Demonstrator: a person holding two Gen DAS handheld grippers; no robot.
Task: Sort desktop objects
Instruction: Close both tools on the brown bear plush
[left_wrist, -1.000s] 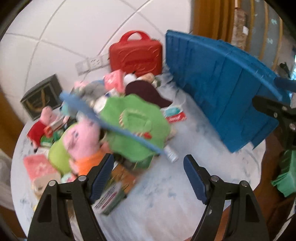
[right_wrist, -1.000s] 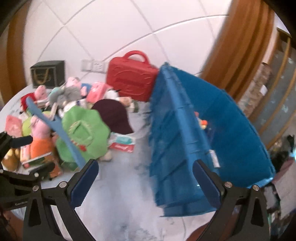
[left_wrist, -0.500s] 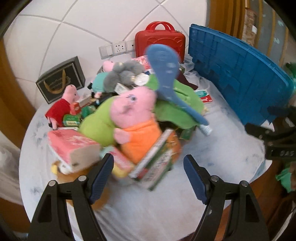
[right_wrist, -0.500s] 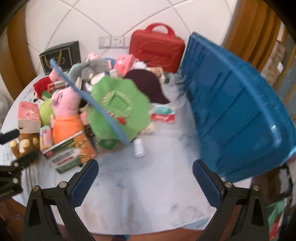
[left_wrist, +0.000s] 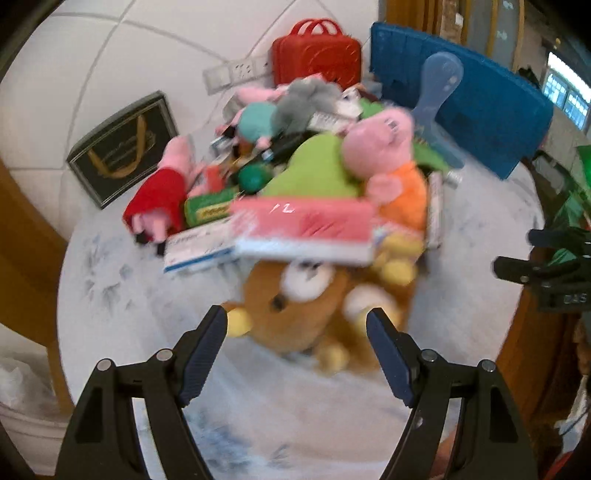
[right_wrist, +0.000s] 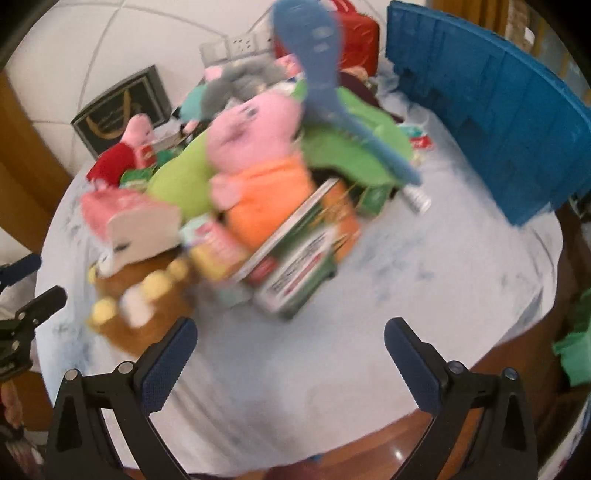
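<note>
Both tools hang with jaws apart and nothing between them: the left gripper (left_wrist: 295, 336) just before the brown bear plush (left_wrist: 306, 310), the right gripper (right_wrist: 290, 343) over bare tablecloth (right_wrist: 424, 280). Behind the bear lie a pink tissue pack (left_wrist: 306, 221) and an orange-shirted pig plush (right_wrist: 258, 162). Farthest back stands the blue crate (right_wrist: 498, 122).

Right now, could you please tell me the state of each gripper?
Left gripper: open, holding nothing, jaws on either side of the brown plush bear, not closed on it.
Right gripper: open, empty, above the pale round table.
</note>
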